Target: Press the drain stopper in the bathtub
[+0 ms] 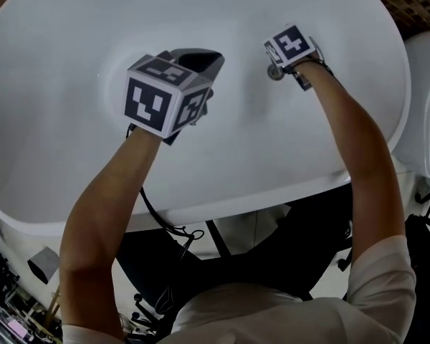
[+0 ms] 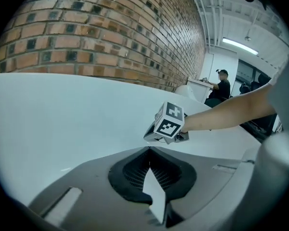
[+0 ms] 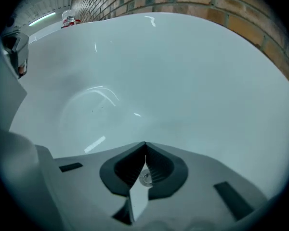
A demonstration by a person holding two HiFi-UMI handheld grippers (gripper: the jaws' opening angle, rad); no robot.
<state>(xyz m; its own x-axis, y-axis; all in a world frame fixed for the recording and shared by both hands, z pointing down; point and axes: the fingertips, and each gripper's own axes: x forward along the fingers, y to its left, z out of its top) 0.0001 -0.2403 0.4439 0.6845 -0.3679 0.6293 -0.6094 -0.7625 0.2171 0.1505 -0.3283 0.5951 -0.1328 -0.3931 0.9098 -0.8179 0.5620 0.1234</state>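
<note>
Our right gripper was clenched on nothing, its tips at the small round chrome drain stopper on the white bathtub floor. We judged the stopper rigid and slick, best pushed dead centre. Our left gripper hung clenched and empty, well apart.

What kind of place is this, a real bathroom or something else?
Probably a mock bathroom inside a lab or office, not a home. A white bathtub stands by a brick wall, but beyond it the left gripper view shows ceiling strip lights and a person at a desk.
</note>
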